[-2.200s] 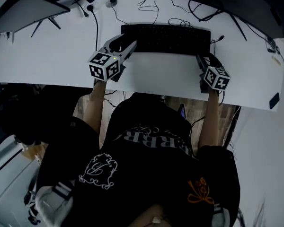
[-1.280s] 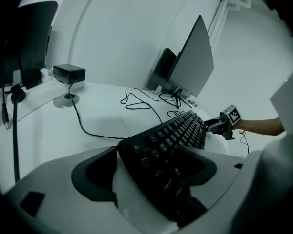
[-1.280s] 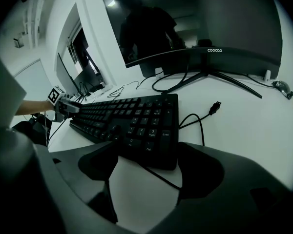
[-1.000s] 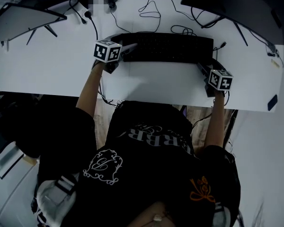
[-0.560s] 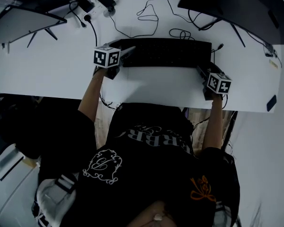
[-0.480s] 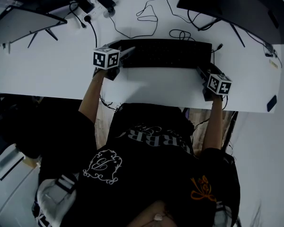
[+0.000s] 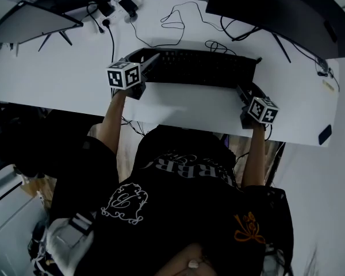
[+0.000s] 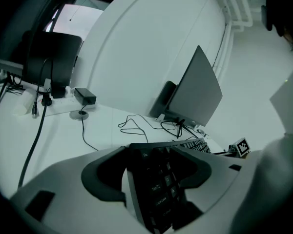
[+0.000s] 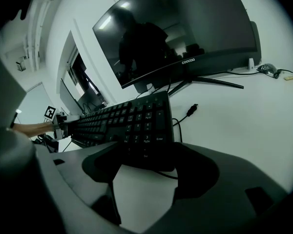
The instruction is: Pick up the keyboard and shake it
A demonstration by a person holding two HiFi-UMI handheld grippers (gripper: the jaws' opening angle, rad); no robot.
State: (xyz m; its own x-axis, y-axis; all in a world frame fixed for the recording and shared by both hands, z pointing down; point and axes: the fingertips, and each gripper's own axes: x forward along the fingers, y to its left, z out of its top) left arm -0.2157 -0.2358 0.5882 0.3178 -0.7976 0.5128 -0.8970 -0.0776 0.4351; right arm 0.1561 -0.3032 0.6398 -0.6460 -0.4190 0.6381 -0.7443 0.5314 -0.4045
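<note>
**Far left:** left monitor on its stand. A power strip lies beside it, and loose cables trail across the white surface.

**Left tongs**: set at the keyboard's left end. The left gripper view shows the tongs closing with the Esc corner between them. A pale gap remains beside one pad, so they are not yet clamped.

**Keyboard**: black, full-size, lying flat on the surface between both tongs. Only the head view shows it whole.

**Right tongs**: at the keyboard's right end. The right gripper view shows them closing astride the number-pad edge, with no firm press visible.

**Right side:** right monitor behind the keyboard. Only the right gripper view shows a loose plug next to the keyboard's right end.

**Far right:** a dark flat item near the surface's edge, too small to identify.
</note>
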